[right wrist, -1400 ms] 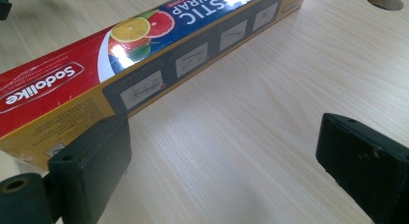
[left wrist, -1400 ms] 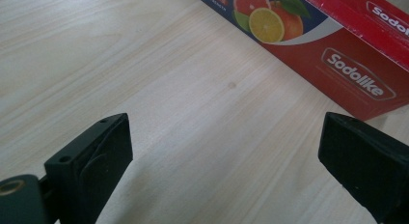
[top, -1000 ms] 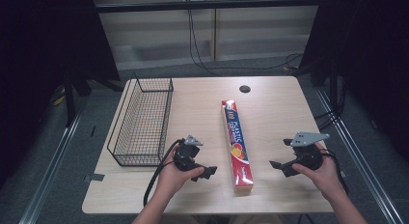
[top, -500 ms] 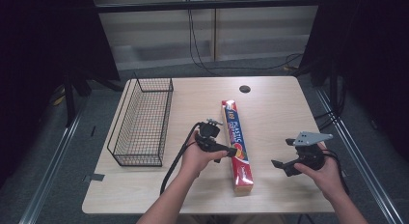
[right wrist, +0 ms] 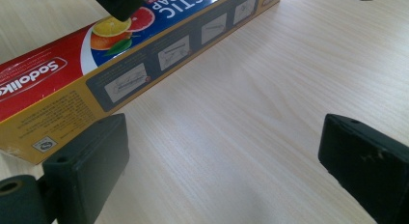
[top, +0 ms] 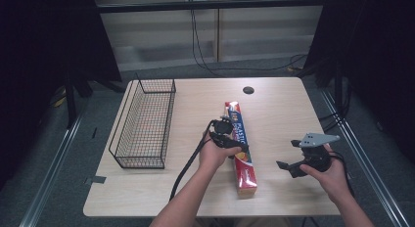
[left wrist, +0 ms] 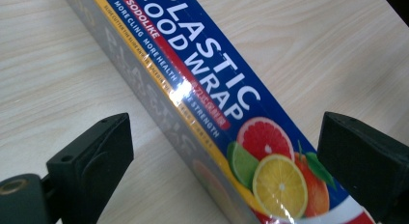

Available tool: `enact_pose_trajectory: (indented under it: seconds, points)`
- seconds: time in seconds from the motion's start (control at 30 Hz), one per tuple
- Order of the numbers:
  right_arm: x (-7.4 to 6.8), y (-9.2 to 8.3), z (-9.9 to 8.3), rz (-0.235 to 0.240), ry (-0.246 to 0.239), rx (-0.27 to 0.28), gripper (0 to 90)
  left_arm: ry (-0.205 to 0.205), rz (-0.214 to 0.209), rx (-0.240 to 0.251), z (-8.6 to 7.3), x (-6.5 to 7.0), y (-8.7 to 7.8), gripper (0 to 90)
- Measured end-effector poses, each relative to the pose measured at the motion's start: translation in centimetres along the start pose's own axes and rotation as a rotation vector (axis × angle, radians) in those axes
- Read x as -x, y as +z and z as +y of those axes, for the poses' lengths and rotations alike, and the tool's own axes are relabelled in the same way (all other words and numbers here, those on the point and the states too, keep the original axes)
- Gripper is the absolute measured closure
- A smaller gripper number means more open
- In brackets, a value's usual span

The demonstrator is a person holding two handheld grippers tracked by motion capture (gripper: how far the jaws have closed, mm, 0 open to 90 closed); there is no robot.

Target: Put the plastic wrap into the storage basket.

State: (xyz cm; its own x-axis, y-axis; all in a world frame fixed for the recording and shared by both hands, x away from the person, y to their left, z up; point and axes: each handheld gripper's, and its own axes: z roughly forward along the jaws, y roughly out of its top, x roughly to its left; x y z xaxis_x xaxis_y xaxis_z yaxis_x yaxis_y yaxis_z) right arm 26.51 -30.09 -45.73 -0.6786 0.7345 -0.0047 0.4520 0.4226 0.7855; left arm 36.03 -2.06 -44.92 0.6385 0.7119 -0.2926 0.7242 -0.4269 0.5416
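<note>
Your left gripper point(top: 234, 143) sits over the middle of the plastic food wrap box point(top: 241, 147). In the left gripper view its two black jaws stand spread wide, one on each side of the box point(left wrist: 202, 96), and neither touches the cardboard; bare wood shows between each jaw and the box wall. Your left hand point(top: 213, 154) holds the tool from the 7 o'clock side of the box, with the cable point(top: 188, 163) trailing back along your forearm toward the near edge.

The box lies flat near the centre of the table point(top: 284, 104), its long axis running roughly from 12 o'clock down to 6 o'clock, the red end nearest you. In the left gripper view its blue top face reads "PLASTIC FOOD WRAP", with citrus fruit printed lower down.

Your right gripper point(top: 293, 163) is at about 3 o'clock from the box, well apart from it, held in your right hand point(top: 330, 175) just above the table. Its jaws are also spread, with nothing but wood grain between them in the right gripper view; the box point(right wrist: 144, 55) lies off toward 10 o'clock there.

The wire basket point(top: 146, 123) stands at 9 o'clock from the box, near the table's left edge. A small dark hole point(top: 248, 90) marks the tabletop at 12 o'clock.
</note>
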Motion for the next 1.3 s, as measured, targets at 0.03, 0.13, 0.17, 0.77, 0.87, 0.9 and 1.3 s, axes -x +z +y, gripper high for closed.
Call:
enact_pose_trajectory:
  seconds: [0.03,0.13,0.17,0.77,0.87,0.9,1.3]
  points:
    - [0.0,0.0,0.0,-0.002,0.0,0.001,3.5,-0.008,0.009,0.008,0.1,0.1,0.2,5.7]
    - [0.1,-0.1,0.0,0.0,0.003,0.003,3.7,-0.019,0.015,0.012,0.3,0.2,0.5,5.8]
    - [0.1,-0.1,0.0,-0.002,0.007,0.005,3.7,-0.026,0.024,0.023,0.6,0.3,0.7,6.2]
    - [0.3,-0.2,-0.2,0.002,0.01,0.008,4.2,-0.05,0.057,-0.009,0.9,0.3,2.9,6.1]
    - [0.3,-0.3,-0.1,0.002,0.009,0.01,4.2,-0.063,0.064,-0.024,0.9,0.3,3.5,6.1]
    - [0.2,-0.3,-0.1,0.0,0.01,0.01,4.2,-0.063,0.06,-0.029,0.9,0.3,3.6,6.1]
    - [0.3,-0.4,-0.2,-0.003,0.014,0.018,4.2,-0.113,0.038,-0.055,0.9,-0.1,3.6,9.0]
